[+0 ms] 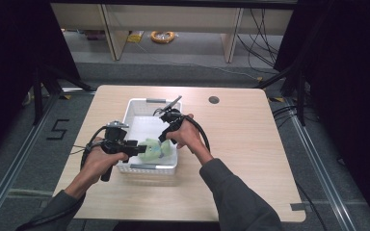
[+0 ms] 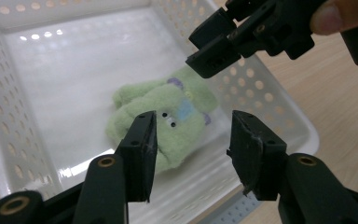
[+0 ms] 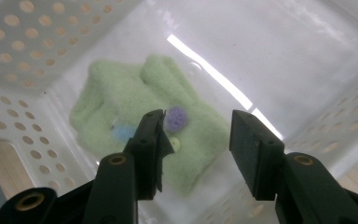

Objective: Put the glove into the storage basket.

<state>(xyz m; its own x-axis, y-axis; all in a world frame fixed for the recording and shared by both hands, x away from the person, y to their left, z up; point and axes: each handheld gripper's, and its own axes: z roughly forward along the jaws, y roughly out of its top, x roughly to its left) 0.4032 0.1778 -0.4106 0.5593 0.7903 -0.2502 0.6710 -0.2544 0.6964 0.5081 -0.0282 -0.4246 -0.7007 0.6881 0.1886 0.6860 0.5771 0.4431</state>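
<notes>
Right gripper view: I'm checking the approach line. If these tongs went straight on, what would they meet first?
Most likely the green plush toy lying in the white basket; the open right tongs point down at it.

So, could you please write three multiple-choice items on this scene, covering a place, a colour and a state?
1. Where does the plush toy lie?
A. inside the white basket
B. on the bare table
C. on the floor

2. What colour is most of the toy?
A. red
B. pale green
C. black

3. How do the jaws of the left claw stand?
A. clamped on the toy
C. clamped on the basket rim
B. apart, above the toy

Answers: 1 A, basket walls surround it; 2 B, green fleece shows; 3 B, a clear gap separates the jaws.
</notes>
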